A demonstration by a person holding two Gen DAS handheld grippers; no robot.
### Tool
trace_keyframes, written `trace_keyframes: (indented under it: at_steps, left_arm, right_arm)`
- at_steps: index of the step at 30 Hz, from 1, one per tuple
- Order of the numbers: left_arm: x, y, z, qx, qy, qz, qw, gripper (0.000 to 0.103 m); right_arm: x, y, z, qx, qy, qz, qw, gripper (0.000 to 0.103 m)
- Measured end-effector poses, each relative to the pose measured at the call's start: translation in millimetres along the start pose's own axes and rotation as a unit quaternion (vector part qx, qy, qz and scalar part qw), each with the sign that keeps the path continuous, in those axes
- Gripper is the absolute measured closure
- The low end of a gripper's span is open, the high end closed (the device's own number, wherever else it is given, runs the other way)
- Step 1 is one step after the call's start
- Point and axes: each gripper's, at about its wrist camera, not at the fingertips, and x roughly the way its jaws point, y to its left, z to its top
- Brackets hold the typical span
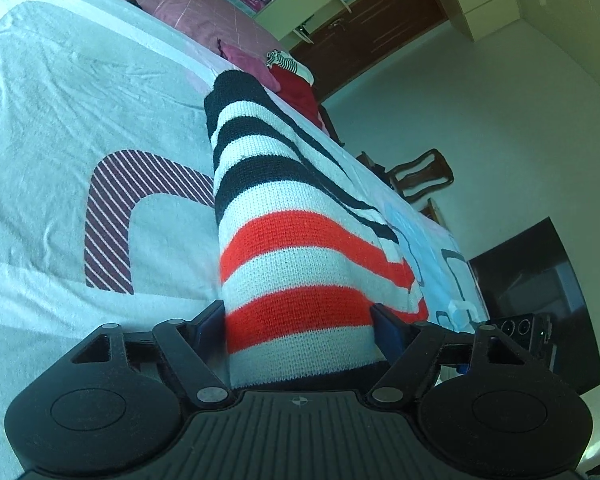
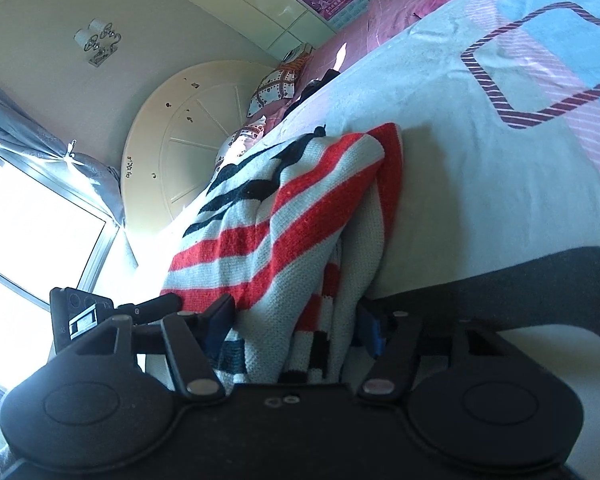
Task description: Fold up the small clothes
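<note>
A knit garment striped in red, white and black (image 1: pixel 296 240) lies on the light bed cover (image 1: pixel 80 92) and runs away from the camera. My left gripper (image 1: pixel 300 326) is shut on its near end, with the blue pads on either side of the knit. In the right wrist view the same striped garment (image 2: pixel 268 232) is bunched and folded over. My right gripper (image 2: pixel 296 320) is shut on another part of it, with several layers between the pads.
A pile of red, pink and striped clothes (image 1: pixel 288 76) lies at the far end of the bed. A wooden chair (image 1: pixel 420 174) and a dark cabinet (image 1: pixel 540 280) stand beside the bed. A round headboard (image 2: pixel 192 128), pillows (image 2: pixel 272 84) and a bright window (image 2: pixel 32 224) show on the right wrist side.
</note>
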Motion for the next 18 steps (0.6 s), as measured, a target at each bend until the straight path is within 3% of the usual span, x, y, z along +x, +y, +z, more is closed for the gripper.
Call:
trace_keyframes:
  at_steps: [4,7,12,18]
  left_arm:
    - [10.7,-20.5,-0.1,0.064,0.006,0.036,0.9973,0.023]
    - [12.3,-23.1,0.4,0.070,-0.003,0.044,0.9966,0.024]
    - [11.6,-22.9,-4.6,0.069,-0.023,0.053,0.9960,0.033]
    - [12.8,-28.1,-8.7,0.059,-0.032,0.064,0.9956,0.040]
  right_arm:
    - [13.1,10.6,3.5,-0.032,-0.001,-0.007,0.999,0.034]
    - [13.7,10.5,1.4,-0.045,-0.007,-0.004,0.999,0.037]
    - [13.6,14.8,-1.3,-0.056,-0.011,-0.008,0.998,0.040]
    - [17.4,25.0,-2.7,-0.072,-0.008,-0.022,0.997,0.059]
